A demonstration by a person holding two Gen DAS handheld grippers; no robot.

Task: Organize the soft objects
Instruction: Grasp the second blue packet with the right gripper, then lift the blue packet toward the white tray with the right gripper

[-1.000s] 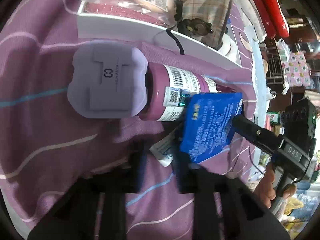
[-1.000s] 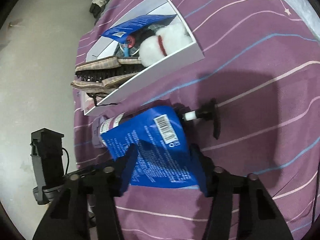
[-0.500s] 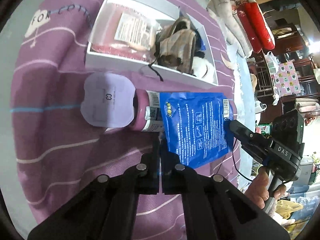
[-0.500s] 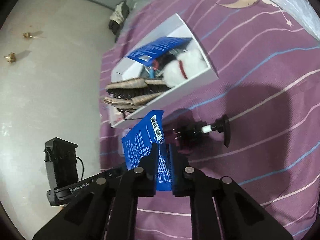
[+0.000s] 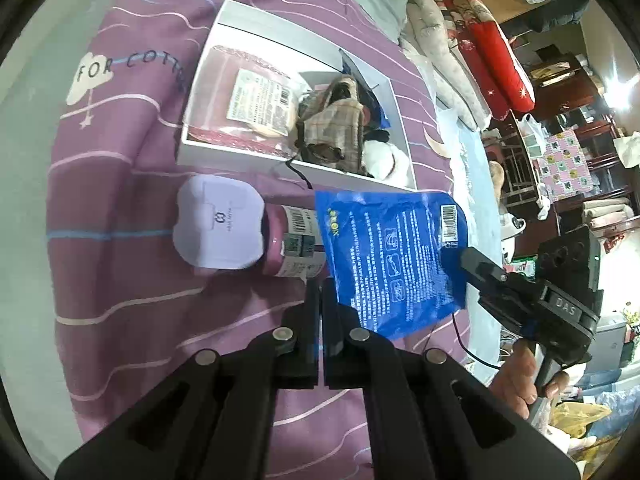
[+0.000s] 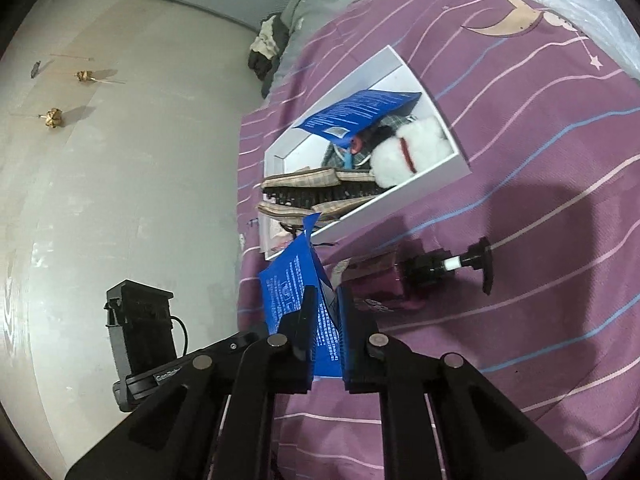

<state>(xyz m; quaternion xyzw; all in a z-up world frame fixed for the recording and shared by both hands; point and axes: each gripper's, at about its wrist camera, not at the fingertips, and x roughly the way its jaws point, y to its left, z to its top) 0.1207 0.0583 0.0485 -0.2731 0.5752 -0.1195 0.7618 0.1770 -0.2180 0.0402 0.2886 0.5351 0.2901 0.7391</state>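
Observation:
A blue printed pouch [image 5: 392,256] hangs spread flat above the bedspread, held between both grippers. My left gripper [image 5: 321,292] is shut on its near left edge. My right gripper [image 5: 466,258] pinches its right edge; in the right wrist view that right gripper [image 6: 326,316] is shut with the blue pouch [image 6: 288,284] between its fingers. Below the pouch lies a purple pump bottle [image 5: 288,240] beside a pale lavender block [image 5: 220,228]. Beyond them is a white box [image 5: 208,156] holding a pink packet [image 5: 256,100], a plaid cloth piece [image 5: 332,128], a white plush [image 6: 416,144] and a second blue pouch [image 6: 360,112].
The purple striped bedspread [image 5: 120,280] covers the surface. The bottle's black pump head [image 6: 480,264] points right. Folded red and cream quilts [image 5: 480,52] lie at the far edge. Grey floor [image 6: 120,200] runs along the bed's side. A person's hand [image 5: 520,376] holds the right gripper.
Both grippers closed on the blue pouch and rose with it, lifting it off the bottle. The box and the bedspread now look farther away.

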